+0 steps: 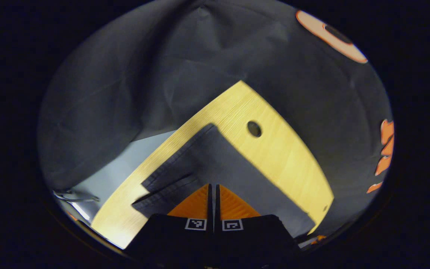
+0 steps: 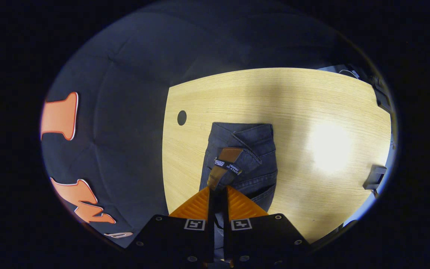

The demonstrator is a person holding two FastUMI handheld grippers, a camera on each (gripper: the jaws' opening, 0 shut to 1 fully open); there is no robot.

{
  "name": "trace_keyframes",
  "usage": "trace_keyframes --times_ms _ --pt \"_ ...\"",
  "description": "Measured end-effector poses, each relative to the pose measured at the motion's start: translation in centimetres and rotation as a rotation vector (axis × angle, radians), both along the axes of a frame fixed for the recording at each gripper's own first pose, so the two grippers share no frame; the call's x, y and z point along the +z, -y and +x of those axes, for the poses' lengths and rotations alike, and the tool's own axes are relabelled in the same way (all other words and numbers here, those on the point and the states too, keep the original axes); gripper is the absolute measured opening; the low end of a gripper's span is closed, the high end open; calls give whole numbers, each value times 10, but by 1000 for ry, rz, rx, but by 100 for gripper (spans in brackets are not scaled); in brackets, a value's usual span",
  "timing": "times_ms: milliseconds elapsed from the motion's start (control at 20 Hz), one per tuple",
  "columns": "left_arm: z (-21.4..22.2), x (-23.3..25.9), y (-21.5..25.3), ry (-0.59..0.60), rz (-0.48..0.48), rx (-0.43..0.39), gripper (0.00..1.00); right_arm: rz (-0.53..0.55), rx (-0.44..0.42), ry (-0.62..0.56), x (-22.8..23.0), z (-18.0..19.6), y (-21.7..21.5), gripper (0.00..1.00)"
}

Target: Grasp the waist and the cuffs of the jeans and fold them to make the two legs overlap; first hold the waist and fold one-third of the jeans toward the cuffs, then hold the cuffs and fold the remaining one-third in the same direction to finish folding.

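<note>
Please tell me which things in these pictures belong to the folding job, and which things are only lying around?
Belong to the job:
- jeans, with the waist pinched in the right gripper
- left gripper, closed on the denim at the cuffs end

Only lying around:
- wooden table with its cable hole
- small dark object at the table edge

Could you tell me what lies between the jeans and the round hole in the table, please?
In the right gripper view, only bare wood separates the jeans from the round hole in the table; nothing rests there.
</note>
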State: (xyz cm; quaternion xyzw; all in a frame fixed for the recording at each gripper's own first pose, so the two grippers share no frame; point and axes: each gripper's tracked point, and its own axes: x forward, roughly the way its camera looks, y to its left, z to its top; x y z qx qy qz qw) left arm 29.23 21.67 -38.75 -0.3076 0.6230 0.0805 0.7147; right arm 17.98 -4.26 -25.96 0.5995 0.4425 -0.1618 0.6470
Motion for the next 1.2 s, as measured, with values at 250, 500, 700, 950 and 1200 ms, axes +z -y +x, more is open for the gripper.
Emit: trace_keyframes --times_ms 250,500,700,950,1200 --pt "-12 -43 26 -135 12 -31 57 7 -7 -27 -7 -1 5 11" --pt "-30 -80 17 -331 168 -92 80 5 6 -21 -11 -1 5 11" --pt "-32 -80 18 -321 194 -117 75 6 9 -16 -16 -2 6 11" --pt "-40 -83 19 -309 138 -52 10 34 -17 -15 -21 -3 7 11" --pt "-53 -65 9 -176 113 -130 1 37 -34 -9 -20 0 6 11"
